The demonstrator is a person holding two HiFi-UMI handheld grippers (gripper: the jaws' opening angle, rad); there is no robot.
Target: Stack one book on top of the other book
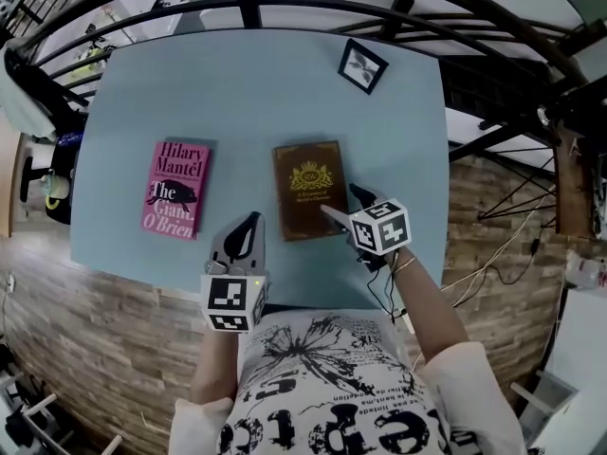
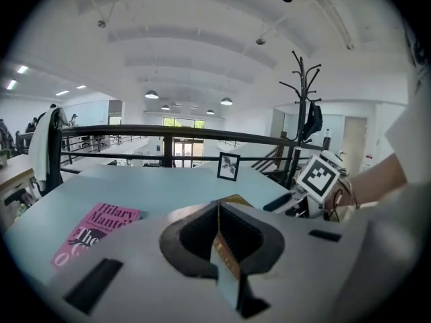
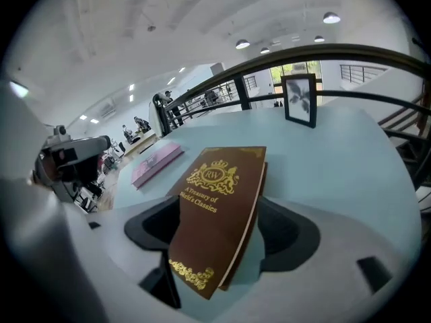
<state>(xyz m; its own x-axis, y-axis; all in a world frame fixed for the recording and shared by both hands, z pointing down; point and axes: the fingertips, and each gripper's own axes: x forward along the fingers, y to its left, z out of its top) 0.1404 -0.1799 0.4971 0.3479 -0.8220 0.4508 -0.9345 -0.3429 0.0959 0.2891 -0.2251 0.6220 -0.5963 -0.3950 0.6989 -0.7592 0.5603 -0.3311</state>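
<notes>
book [image 1: 309, 190] brown, rectangular, gold-stamped

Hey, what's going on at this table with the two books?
A person holds a gripper in each hand over a light blue table. The right gripper is open, with the near right corner of the brown hardcover book with a gold crest between its jaws, not clamped. The left gripper is shut and empty, near the table's front edge. The pink paperback book lies flat, apart to the left, so nothing is stacked yet.
</notes>
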